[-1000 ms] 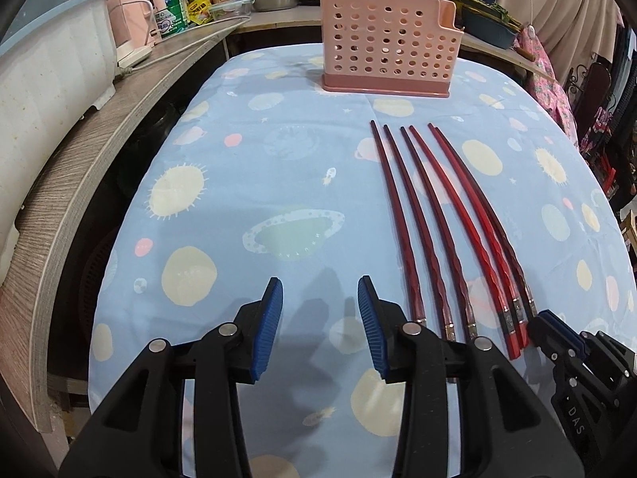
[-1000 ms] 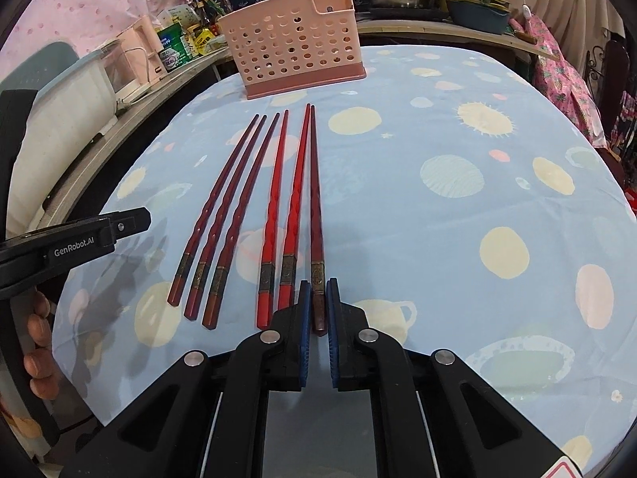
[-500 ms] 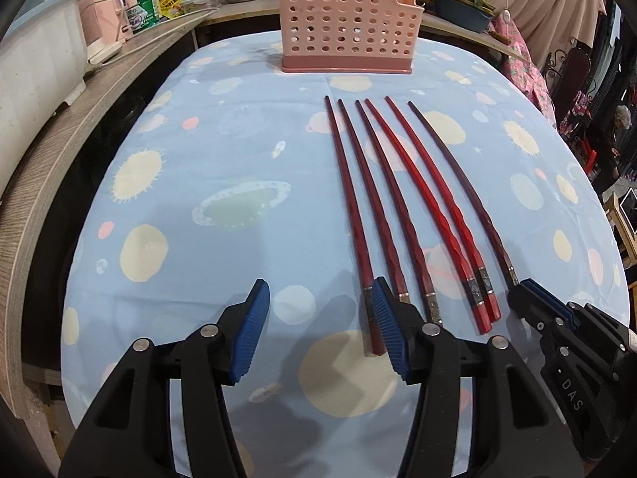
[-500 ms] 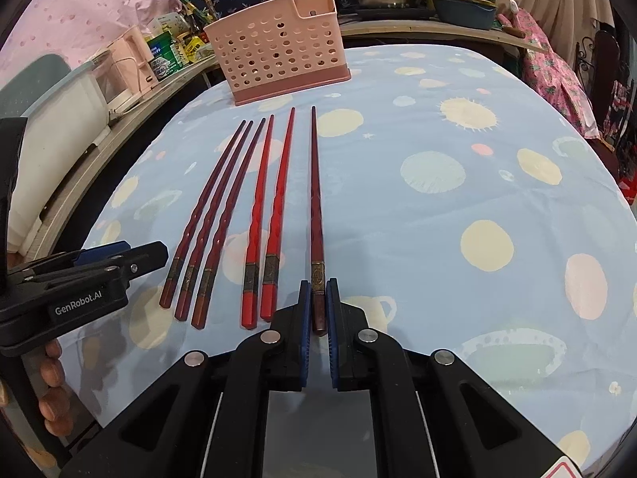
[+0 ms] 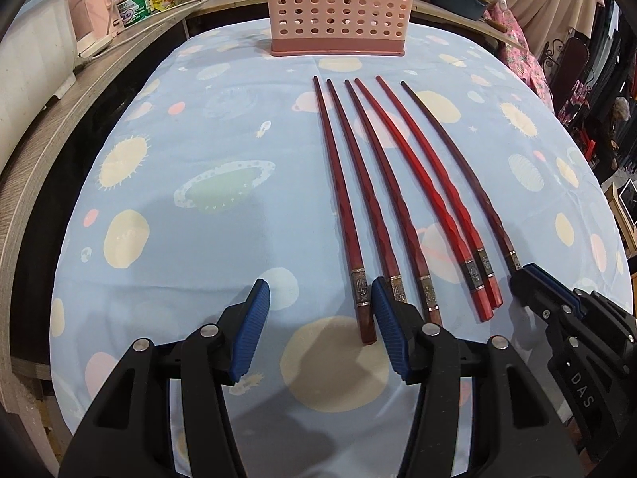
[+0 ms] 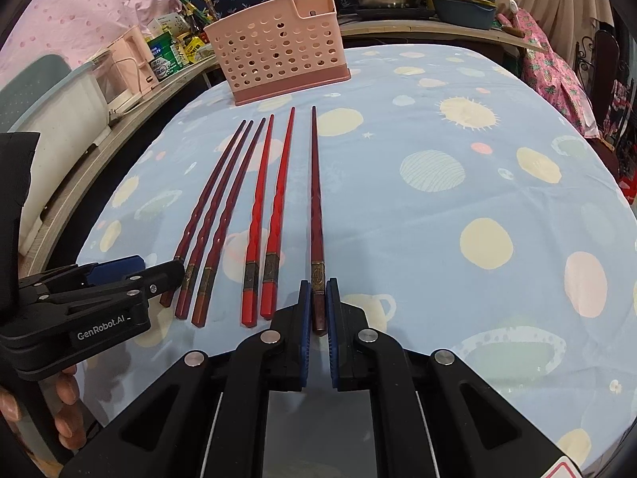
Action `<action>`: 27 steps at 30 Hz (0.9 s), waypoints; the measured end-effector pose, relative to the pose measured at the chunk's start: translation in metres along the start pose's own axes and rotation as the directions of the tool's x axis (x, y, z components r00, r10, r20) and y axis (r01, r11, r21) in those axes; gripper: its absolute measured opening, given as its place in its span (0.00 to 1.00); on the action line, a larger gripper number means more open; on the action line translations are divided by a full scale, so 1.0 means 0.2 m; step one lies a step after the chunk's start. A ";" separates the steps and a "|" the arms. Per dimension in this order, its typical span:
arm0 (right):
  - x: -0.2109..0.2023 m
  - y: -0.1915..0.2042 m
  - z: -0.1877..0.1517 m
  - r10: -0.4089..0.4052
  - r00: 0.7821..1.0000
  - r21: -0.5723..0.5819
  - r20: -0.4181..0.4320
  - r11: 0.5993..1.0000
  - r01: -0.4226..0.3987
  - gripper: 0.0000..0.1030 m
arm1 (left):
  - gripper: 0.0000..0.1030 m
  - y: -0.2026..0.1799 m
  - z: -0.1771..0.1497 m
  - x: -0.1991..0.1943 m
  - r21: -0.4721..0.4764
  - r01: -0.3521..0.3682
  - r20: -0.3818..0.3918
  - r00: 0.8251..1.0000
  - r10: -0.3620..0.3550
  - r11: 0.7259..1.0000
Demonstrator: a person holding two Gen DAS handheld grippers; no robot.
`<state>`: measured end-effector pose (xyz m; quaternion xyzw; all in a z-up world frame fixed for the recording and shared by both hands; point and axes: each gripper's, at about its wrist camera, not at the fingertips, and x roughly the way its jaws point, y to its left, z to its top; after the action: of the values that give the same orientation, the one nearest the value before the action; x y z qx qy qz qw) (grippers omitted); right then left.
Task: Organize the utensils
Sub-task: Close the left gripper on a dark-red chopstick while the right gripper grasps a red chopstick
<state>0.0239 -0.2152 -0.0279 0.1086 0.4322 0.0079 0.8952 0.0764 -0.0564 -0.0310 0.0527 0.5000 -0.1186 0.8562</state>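
- Gripping the rightmost chopstick [image 6: 317, 215] by its near end, the right gripper [image 6: 316, 318] is sitting closed at lower centre.
- Standing open, the left gripper [image 5: 320, 326] is straddling the leftmost chopstick [image 5: 342, 215] without pressing it.
- Only the right view is showing fingers [image 6: 65, 410] at lower left.
- The pink utensil basket [image 5: 338, 8] is standing at the top, its rim cut off.
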 end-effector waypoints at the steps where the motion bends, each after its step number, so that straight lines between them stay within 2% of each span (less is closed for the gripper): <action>1: 0.00 0.00 0.00 0.000 1.000 0.000 0.000 1.000 0.000 0.07 | 0.49 0.00 0.00 0.00 0.000 -0.002 0.001 1.000 0.002 1.000; 6: 0.00 0.00 0.00 0.000 1.000 0.000 0.000 1.000 0.000 0.07 | 0.49 -0.01 0.00 0.00 0.010 -0.017 0.007 1.000 0.017 1.000; 9: 0.00 0.00 0.00 0.000 1.000 0.000 0.000 1.000 0.000 0.07 | 0.46 -0.01 -0.01 0.00 0.013 -0.021 0.009 1.000 0.021 1.000; 11: 0.00 0.00 0.00 0.000 1.000 0.000 0.000 1.000 0.000 0.07 | 0.41 -0.01 -0.01 0.00 0.014 -0.022 0.011 1.000 0.022 1.000; 13: 0.00 0.00 0.00 0.000 1.000 0.000 0.000 1.000 0.000 0.07 | 0.31 0.00 -0.01 0.00 0.013 -0.020 0.012 1.000 0.020 1.000; 20: 0.00 0.00 0.00 0.000 1.000 -0.001 0.000 1.000 0.000 0.07 | 0.07 0.02 0.00 0.00 -0.002 -0.002 0.003 1.000 0.002 1.000; 27: -0.01 0.00 0.00 0.001 1.000 0.001 0.005 1.000 -0.001 0.07 | 0.07 0.05 0.01 -0.02 -0.025 0.021 -0.002 1.000 -0.022 0.999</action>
<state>0.0218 -0.2153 -0.0261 0.1092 0.4298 0.0081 0.8963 0.0796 -0.0469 -0.0268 0.0367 0.5029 -0.1215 0.8550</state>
